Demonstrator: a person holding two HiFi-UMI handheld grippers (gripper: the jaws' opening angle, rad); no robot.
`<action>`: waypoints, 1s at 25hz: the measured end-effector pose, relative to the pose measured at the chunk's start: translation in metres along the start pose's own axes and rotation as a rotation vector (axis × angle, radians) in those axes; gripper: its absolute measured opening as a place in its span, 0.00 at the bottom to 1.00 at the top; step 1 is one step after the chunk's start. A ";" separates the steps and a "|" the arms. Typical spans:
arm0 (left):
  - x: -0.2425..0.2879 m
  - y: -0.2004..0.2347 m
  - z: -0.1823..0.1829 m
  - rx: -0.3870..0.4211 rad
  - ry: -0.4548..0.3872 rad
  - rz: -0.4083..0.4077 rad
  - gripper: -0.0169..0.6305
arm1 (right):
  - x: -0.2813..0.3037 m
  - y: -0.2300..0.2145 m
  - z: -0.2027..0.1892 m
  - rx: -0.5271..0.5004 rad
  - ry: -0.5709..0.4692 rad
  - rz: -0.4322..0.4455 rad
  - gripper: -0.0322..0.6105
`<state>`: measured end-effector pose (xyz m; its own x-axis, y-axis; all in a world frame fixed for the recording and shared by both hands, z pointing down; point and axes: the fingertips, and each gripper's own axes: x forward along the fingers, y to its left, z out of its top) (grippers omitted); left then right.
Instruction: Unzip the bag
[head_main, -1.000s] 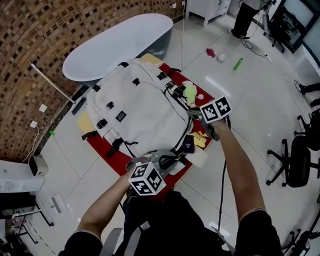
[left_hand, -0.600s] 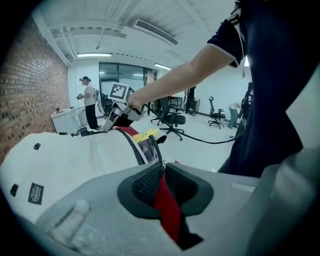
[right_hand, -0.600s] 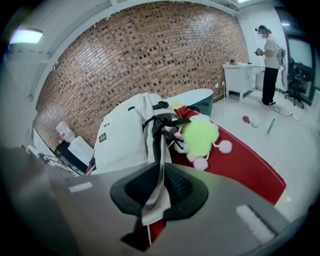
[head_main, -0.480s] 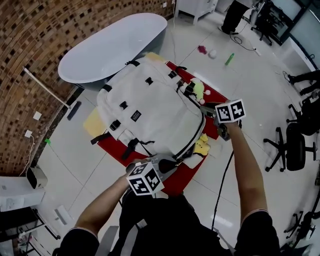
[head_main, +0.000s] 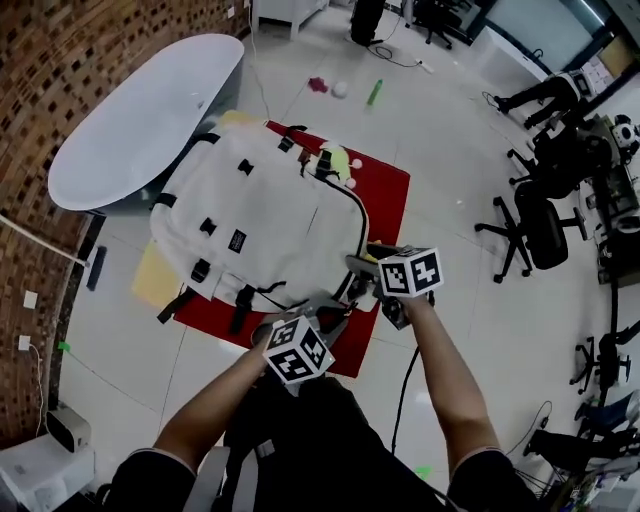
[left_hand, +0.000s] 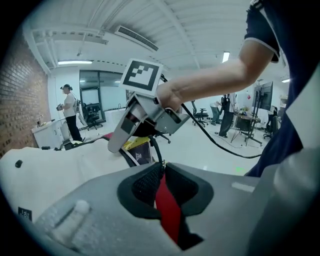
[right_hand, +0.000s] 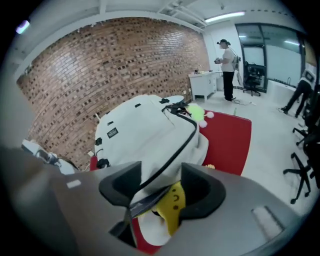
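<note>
The white backpack (head_main: 250, 215) lies flat on a red mat (head_main: 385, 190). Its black zipper line (head_main: 358, 215) runs down the right side to the near corner. My left gripper (head_main: 330, 308) is at that near corner. In the left gripper view its jaws (left_hand: 161, 167) are shut on a thin black cord of the bag, and red shows in the slit. My right gripper (head_main: 362, 264) hovers just beyond it, open; its jaws have just been opening. The bag's edge (right_hand: 145, 130), a dark flap and a yellow soft thing (right_hand: 174, 202) show between its jaws (right_hand: 160, 182), and the pads touch none of them.
A green plush toy (head_main: 333, 160) lies at the bag's far right corner. A long white tub (head_main: 140, 110) stands beyond the bag by the brick wall. Office chairs (head_main: 535, 215) stand to the right. A green bottle (head_main: 375, 92) lies on the tiled floor. A person (right_hand: 227, 62) stands far off.
My right gripper came along the bag's right side toward the near corner and its jaws opened. The left gripper stayed at the near corner. The head view swung, so the bag sits further left.
</note>
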<state>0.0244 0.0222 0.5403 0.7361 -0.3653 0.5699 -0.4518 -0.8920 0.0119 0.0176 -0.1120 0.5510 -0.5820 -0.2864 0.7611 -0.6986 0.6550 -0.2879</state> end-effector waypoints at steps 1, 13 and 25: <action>0.000 -0.001 0.001 0.002 0.007 0.007 0.08 | 0.003 -0.004 -0.005 0.010 0.010 -0.029 0.34; -0.038 -0.010 -0.016 0.008 0.067 0.117 0.08 | 0.007 -0.021 0.002 0.061 -0.036 0.013 0.11; -0.099 0.016 -0.074 -0.043 0.108 0.155 0.08 | 0.011 -0.033 -0.015 0.084 -0.009 0.041 0.11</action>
<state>-0.0929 0.0640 0.5454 0.5988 -0.4646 0.6524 -0.5781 -0.8145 -0.0494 0.0406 -0.1262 0.5781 -0.6141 -0.2667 0.7428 -0.7065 0.6053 -0.3667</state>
